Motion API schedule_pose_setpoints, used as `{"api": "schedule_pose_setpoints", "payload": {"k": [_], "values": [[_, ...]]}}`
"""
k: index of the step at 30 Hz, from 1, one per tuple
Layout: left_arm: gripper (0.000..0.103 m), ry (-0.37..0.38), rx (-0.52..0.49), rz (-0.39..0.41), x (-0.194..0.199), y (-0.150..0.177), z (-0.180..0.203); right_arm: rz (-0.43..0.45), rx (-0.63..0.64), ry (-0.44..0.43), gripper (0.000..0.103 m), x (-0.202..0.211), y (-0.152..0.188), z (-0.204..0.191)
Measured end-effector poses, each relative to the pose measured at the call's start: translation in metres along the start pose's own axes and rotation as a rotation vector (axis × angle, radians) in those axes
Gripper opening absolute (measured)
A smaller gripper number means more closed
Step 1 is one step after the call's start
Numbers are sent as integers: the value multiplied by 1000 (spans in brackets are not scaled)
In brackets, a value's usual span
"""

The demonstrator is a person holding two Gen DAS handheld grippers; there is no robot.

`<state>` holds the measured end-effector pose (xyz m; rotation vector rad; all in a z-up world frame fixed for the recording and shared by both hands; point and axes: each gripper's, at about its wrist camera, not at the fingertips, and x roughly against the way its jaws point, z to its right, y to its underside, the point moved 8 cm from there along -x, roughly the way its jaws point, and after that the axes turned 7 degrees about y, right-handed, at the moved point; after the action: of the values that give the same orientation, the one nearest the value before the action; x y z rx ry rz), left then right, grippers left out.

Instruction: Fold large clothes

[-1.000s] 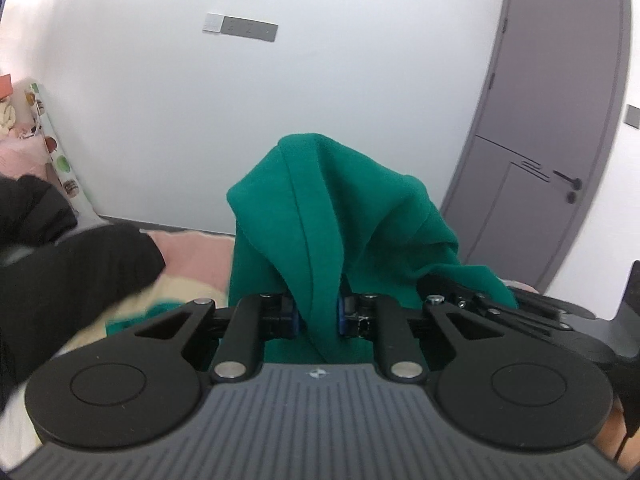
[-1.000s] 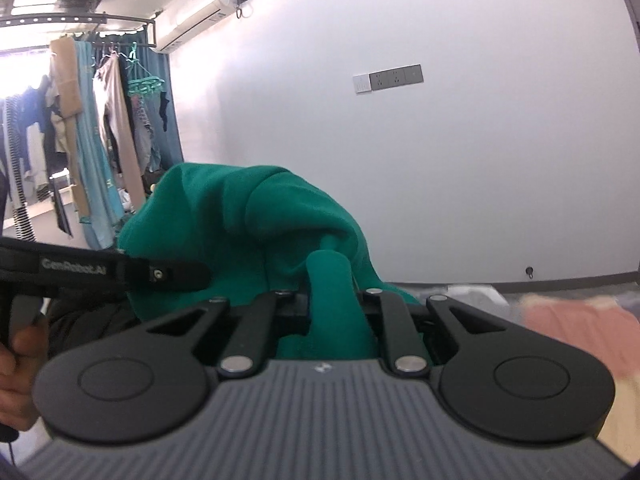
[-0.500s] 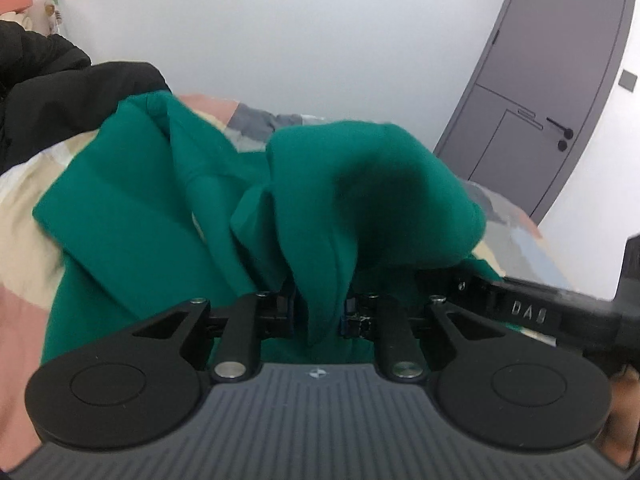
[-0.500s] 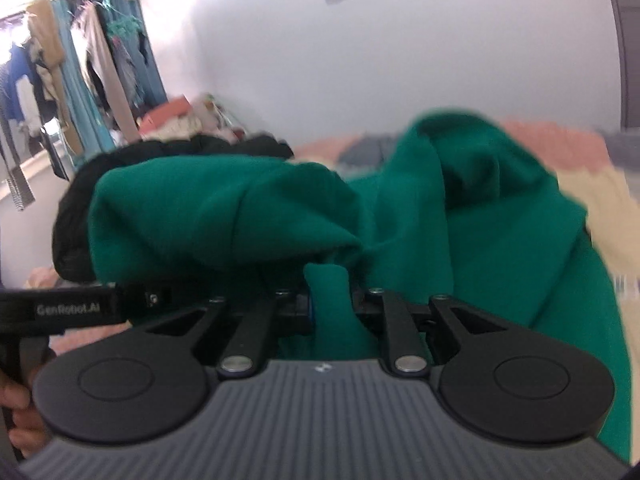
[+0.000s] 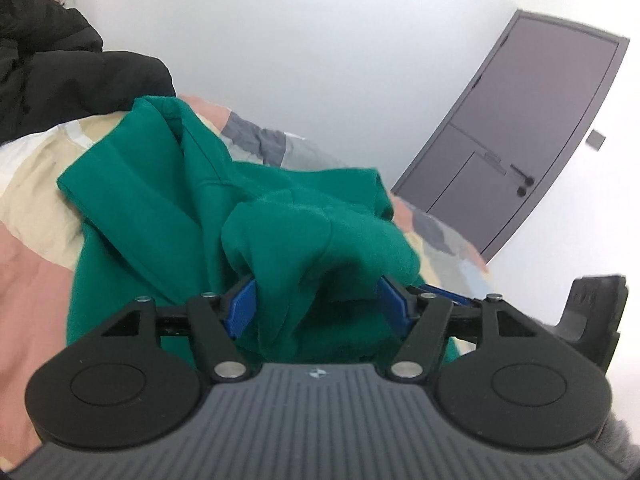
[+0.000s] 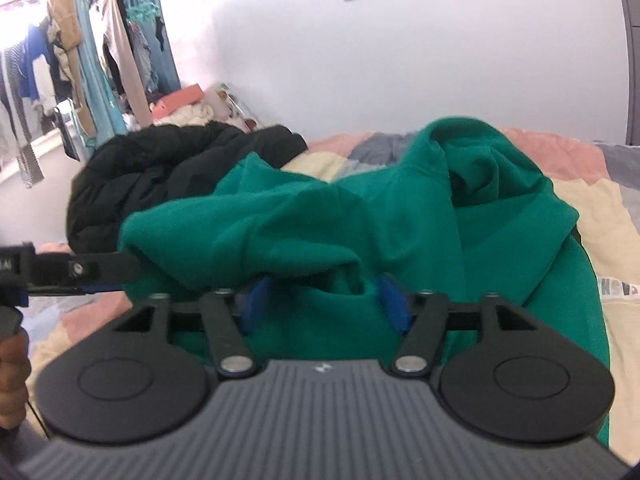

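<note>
Half a second ago both sets of fingers were pinched shut on green cloth; they have since spread apart, and the bunched folds sit loosely between the blue pads instead of being clamped.

Far left in the left wrist view, a puffy black padded jacket (image 5: 60, 76) lies heaped on the bed with the patchwork cover of pink, cream and grey fabric (image 5: 28, 256). Beside it the large green fleece sweatshirt (image 5: 160, 216) sprawls crumpled across the cover, one flat edge reaching toward the jacket. The left gripper (image 5: 318, 304) stands open, a rounded hump of the sweatshirt resting between its fingers (image 5: 240, 308) without being squeezed. Beyond it, to the right, a grey panelled door (image 5: 532, 136) stands in the white wall.

In the right wrist view, a rail of hanging clothes (image 6: 72, 60) fills the far left, then comes the black jacket (image 6: 160, 176). The left gripper's black arm (image 6: 80, 272) reaches in at the left edge, touching the sweatshirt (image 6: 480, 216). The right gripper (image 6: 324, 304) is likewise open, with a fold draped over the gap between its fingers (image 6: 394, 304).
</note>
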<state>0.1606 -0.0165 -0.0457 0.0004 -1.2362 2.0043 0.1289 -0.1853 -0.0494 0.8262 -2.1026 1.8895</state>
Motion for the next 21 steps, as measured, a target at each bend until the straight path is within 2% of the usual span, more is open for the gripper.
{"api": "schedule_pose_setpoints", "payload": {"k": [6,9,12,16,19,21], "values": [[75,34,19,116,22,-20,1,62,-92,-117,70,10,-16,-1],[75,27,30,152,13,-33,-5,95,-108,-115,70,11,-22,1],[75,5,45,123,-5,-40,-15,123,-127,-106,71,8,-30,5],[74,-19,93,46,-37,-29,-36,63,-154,-140,71,-16,-23,-3],[74,7,137,7,-54,-19,-46,50,-145,-158,71,-25,-22,-11],[70,12,126,-8,-61,-16,-45,53,-133,-181,71,-38,-26,-22]]}}
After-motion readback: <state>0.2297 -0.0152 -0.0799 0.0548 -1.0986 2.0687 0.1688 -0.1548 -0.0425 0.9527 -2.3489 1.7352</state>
